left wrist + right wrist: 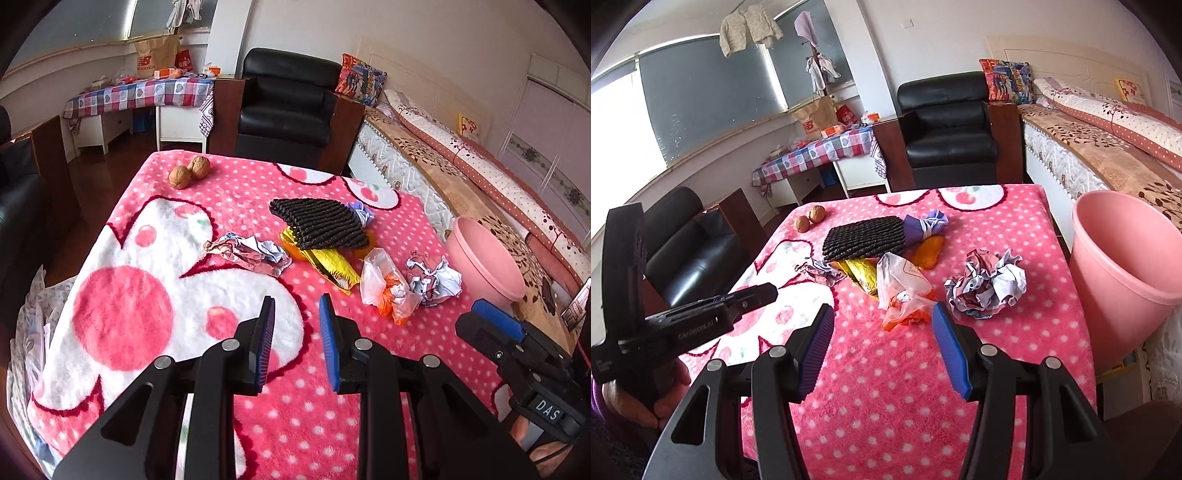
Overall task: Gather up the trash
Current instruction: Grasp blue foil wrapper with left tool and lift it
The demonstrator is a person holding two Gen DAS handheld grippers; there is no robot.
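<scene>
Both tongs hang over the pink dotted blanket (229, 206) with nothing in them. Left gripper (297, 306) has its blue pads apart, jaws released, bare blanket between them. Right gripper (882, 321) is released too, jaws wider, and the tips sit just short of the plastic bag (901, 284) (orange scraps inside), not touching it.

Trash lies in a loose group mid-blanket. Big crumpled paper ball (986, 288) is just right of the bag, nearest the pink bin (1123, 266), which stands off the blanket's right edge, beside the bed (1108, 155). Gold foil wrapper (328, 264) pokes out from under a black woven mat (317, 221). A smaller crumpled paper (247, 254) is left of the wrapper, touching or nearly so (hard to tell). Purple wad (925, 225) sits at the mat's far right corner, with an orange peel (929, 251) just in front of it.

Two walnuts (189, 172) touch each other near the far left corner, well apart from the trash.

Right wrist view also catches the left gripper from the side, held by a hand (631, 402) at lower left. Black armchair (288, 107) stands behind the table.
</scene>
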